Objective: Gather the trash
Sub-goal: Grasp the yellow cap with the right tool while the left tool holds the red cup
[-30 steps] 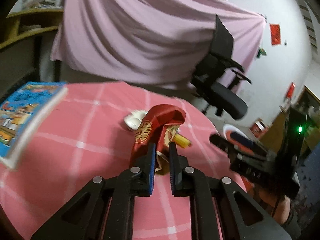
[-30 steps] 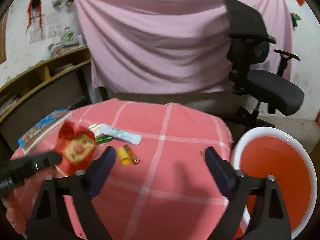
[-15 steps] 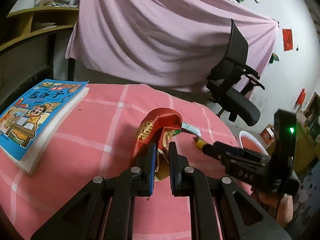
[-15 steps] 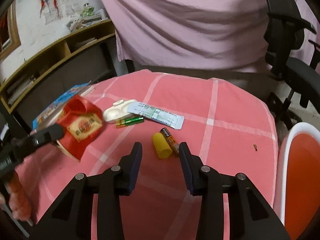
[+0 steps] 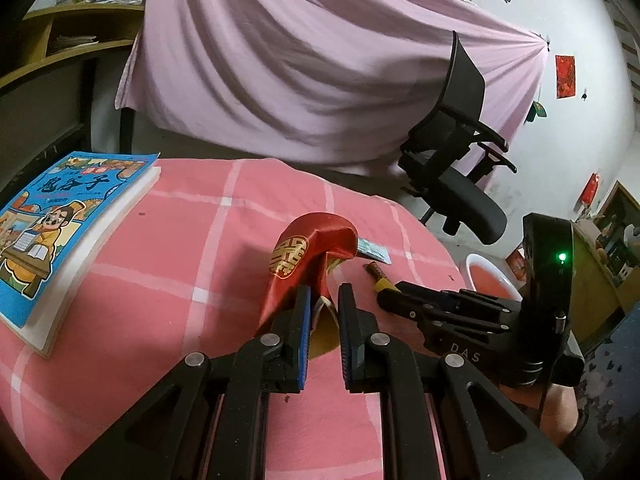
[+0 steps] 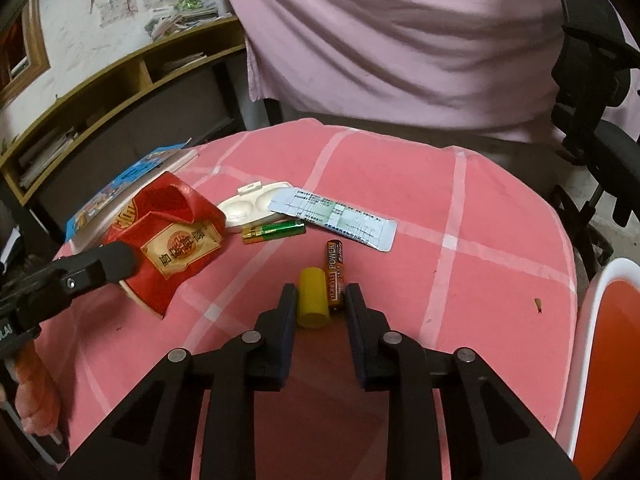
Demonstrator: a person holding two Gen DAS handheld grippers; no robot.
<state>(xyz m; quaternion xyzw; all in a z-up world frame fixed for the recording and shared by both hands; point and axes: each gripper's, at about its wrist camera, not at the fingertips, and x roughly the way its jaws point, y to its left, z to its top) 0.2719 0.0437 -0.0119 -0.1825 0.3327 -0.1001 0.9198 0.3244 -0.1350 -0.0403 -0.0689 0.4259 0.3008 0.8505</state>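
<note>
Trash mostly uncollected: left gripper [image 5: 322, 304] pinches crumpled red foil bag [image 6: 172, 236], right gripper [image 6: 320, 304] brackets yellow plastic cylinder [image 6: 313, 302] and orange battery [image 6: 335, 274], not clamped, red-lined white bin [image 6: 600, 360] empty.

Your left wrist camera sits low behind the left claw [image 5: 322, 300] and looks forward across the table [image 5: 160, 248] toward the pink curtain [image 5: 300, 64] and the office chair [image 5: 456, 168]. It is very near to the red wrapper [image 5: 308, 256].

Your right wrist camera sits behind the right claw [image 6: 320, 300], higher, and looks down and forward at the table [image 6: 400, 184].

Both views share the red wrapper [image 6: 176, 232], the blue book [image 5: 48, 216] [image 6: 132, 176], the orange battery [image 5: 378, 276] [image 6: 335, 272] and the white basin [image 5: 492, 276] [image 6: 600, 360]. Each view shows the other claw from the side.
</note>
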